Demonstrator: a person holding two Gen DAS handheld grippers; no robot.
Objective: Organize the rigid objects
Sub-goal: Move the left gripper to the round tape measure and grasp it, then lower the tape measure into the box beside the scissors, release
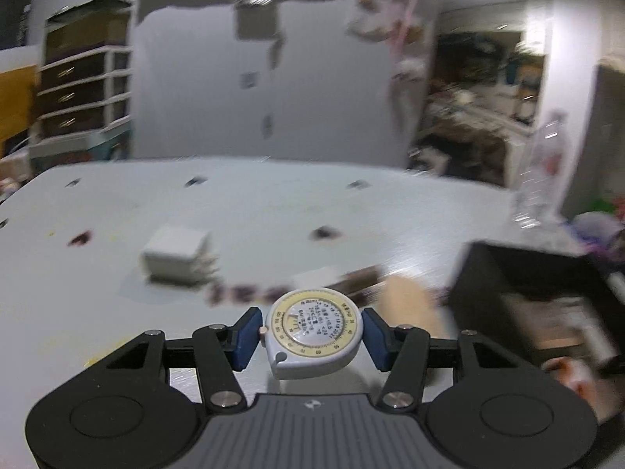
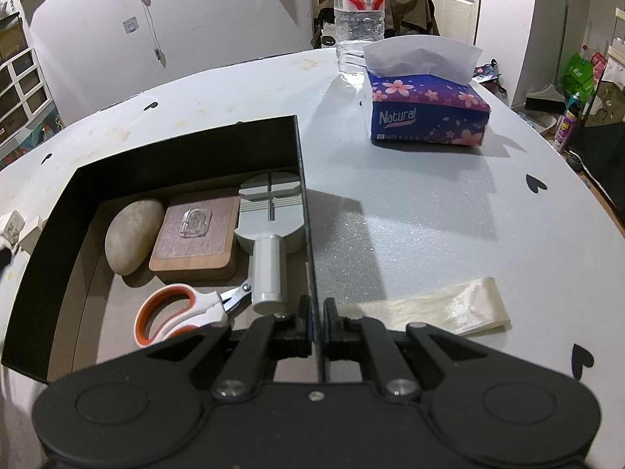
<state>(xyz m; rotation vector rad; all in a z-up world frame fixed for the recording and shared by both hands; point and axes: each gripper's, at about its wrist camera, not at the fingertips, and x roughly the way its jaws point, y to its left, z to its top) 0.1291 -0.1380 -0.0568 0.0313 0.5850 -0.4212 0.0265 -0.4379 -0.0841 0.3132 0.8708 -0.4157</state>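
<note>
Left gripper (image 1: 311,338) clamped on round tape measure (image 1: 314,336), right gripper (image 2: 317,318) pinched on black box (image 2: 299,148) wall: smooth casing may be squeezed out and dropped

A round white tape measure (image 1: 312,334) with a cream dial sits clamped, lifted off the table.

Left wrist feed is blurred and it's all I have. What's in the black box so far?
Observer: A stone, a wooden coaster, a grey tool and scissors lie in the black box.
Operator: Room for the tape measure?
Observer: Bare floor shows at the near left, between the stone and the scissors.
Operator: Right gripper?
Observer: Its fingers are shut on the box's right wall.
</note>
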